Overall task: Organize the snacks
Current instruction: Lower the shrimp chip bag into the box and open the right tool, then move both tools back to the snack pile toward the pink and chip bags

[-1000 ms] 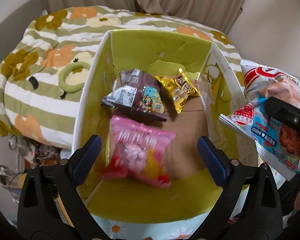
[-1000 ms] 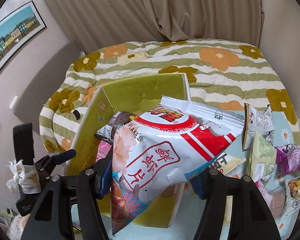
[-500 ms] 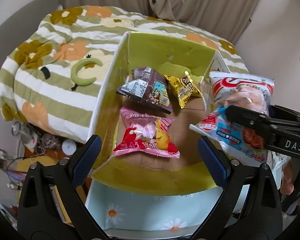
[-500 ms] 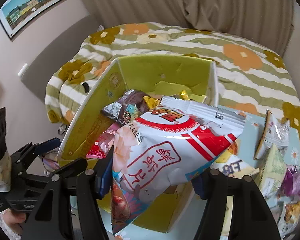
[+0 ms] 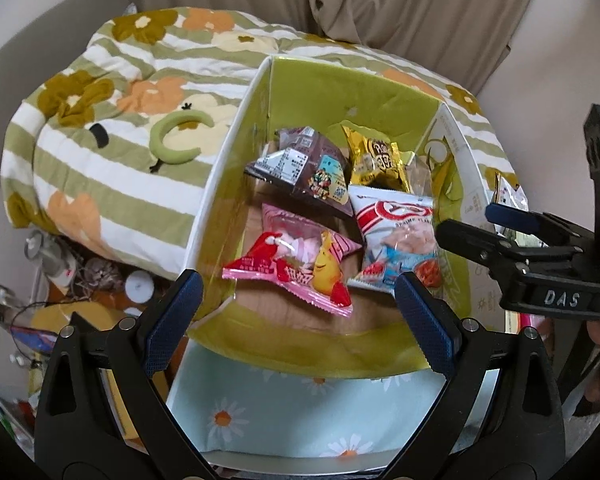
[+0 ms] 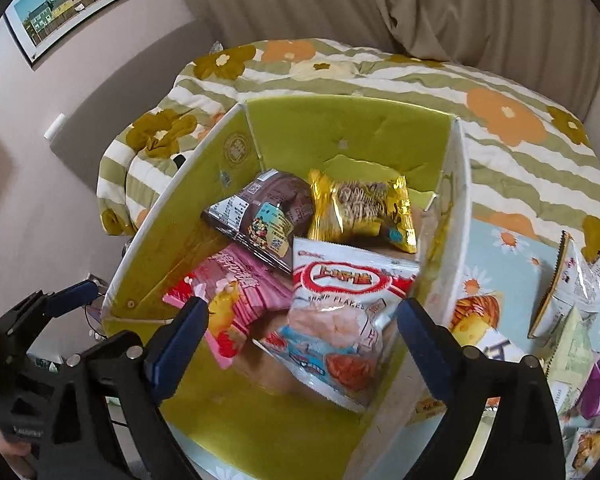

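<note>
The shrimp bag (image 6: 340, 316) lies in the box (image 6: 340, 128), on the floor at its right side beside the pink pack (image 6: 236, 300), free of both pads. The right gripper (image 6: 300, 332) hangs just above it, jaws opening with nothing pressed between them. The left gripper (image 5: 296, 316) hovers over the box's near wall, jaws wide apart and empty. The loose snacks (image 6: 572, 292) lie on the cloth right of the box, so the right hand is nearer; the closest packet stands on edge
</note>
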The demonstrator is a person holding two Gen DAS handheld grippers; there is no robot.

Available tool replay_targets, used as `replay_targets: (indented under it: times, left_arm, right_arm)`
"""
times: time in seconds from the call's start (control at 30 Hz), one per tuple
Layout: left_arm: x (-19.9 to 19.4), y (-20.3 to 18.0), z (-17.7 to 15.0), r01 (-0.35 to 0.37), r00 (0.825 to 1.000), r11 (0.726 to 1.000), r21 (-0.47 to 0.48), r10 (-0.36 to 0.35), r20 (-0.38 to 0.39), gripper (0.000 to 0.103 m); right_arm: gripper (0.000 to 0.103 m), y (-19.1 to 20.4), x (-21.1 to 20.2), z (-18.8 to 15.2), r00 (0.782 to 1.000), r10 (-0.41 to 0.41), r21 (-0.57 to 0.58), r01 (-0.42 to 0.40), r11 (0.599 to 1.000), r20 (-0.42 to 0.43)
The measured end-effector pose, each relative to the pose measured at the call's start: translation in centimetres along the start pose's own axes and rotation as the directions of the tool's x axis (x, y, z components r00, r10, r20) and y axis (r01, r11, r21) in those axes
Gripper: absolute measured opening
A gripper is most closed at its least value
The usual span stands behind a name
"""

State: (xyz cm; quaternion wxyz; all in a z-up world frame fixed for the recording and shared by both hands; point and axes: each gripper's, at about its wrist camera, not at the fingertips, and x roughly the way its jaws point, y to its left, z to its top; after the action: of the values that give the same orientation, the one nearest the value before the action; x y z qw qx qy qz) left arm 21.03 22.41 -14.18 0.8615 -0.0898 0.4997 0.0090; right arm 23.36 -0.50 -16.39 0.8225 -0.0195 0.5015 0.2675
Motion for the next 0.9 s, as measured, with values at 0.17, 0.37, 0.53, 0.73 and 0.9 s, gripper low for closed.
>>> replay_targets:
  times: [0.17,0.37,0.53,0.73,0.9]
  left_arm:
    - [-0.4,-0.1,0.0,-0.002,1.000,1.000,0.012,0.002,0.014,0.096]
    - [-2.2,-0.6,0.6,-0.010,0.999,0.999,0.038,0.008,0.052,0.096]
    - [-4.1,-1.0,1.0,-0.005,0.996,0.998,0.059,0.000,0.089,0.096]
    - [-6.0,-1.8,1.1,0.008,0.991,0.996,0.087,-0.019,0.135,0.096]
    - [-7.0,-3.7,0.6,0.054,0.984,0.988,0.147,-0.077,0.158,0.096]
  right_arm:
    - [0.094,0.3,-0.9,-0.5,1.000,-0.010,-0.009,0.010,1.000,-0.003]
    - [0.094,0.8,-3.5,-0.5,0.999,-0.023,-0.003,0.023,1.000,0.043]
    - [0.094,1.3,-6.2,-0.6,0.993,-0.047,0.005,0.047,0.999,0.111]
    - [0.094,1.9,-9.7,-1.5,0.977,-0.096,0.050,0.088,0.995,0.188]
    - [0.094,1.7,-12.5,-3.4,0.957,-0.170,0.099,0.151,0.984,0.236]
